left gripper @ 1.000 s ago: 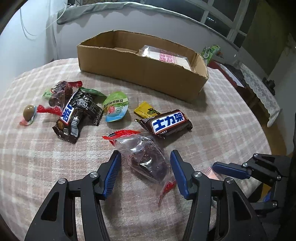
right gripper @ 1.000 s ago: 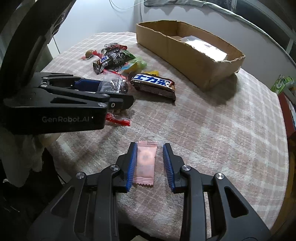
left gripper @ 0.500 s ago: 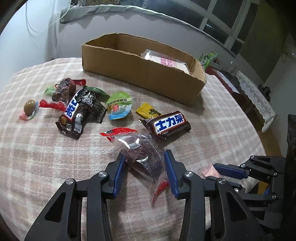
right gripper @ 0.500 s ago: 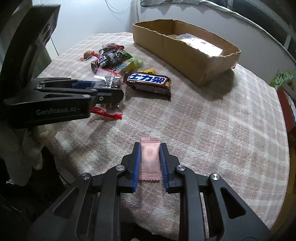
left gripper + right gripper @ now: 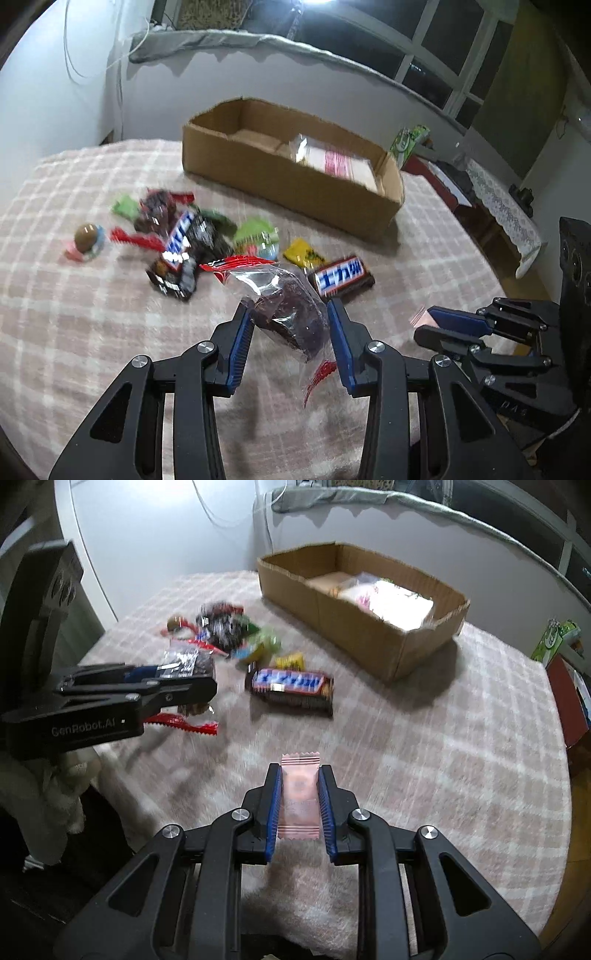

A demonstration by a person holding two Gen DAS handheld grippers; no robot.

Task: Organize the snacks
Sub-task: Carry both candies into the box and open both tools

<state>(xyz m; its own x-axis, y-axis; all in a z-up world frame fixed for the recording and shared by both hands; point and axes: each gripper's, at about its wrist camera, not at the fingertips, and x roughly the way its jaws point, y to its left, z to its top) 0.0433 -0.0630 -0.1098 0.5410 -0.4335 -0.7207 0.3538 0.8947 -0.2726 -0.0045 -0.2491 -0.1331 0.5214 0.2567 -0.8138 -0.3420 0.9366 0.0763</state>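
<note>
My left gripper [image 5: 290, 317] is shut on a clear bag of dark snack with red crimped ends [image 5: 284, 310], held just above the checked tablecloth. From the right wrist view the same left gripper [image 5: 177, 686] and bag [image 5: 188, 664] show at the left. My right gripper [image 5: 299, 775] is shut on a small pink packet [image 5: 299, 794]; its fingers [image 5: 454, 321] appear at the lower right of the left wrist view. Loose snacks [image 5: 181, 240] and a brown Snickers bar [image 5: 341, 277] lie in front of the cardboard box [image 5: 288, 184].
The box [image 5: 351, 624] is open-topped and holds a clear packet with pink print [image 5: 332, 162]. A round foil sweet [image 5: 86, 238], a green jelly cup [image 5: 258, 236] and a yellow packet [image 5: 303, 253] lie on the table [image 5: 92, 332]. A green carton [image 5: 554, 635] stands beyond its right edge.
The left jaws closed on the clear bag and raised it off the cloth. The right jaws closed onto the pink packet that lay between them.
</note>
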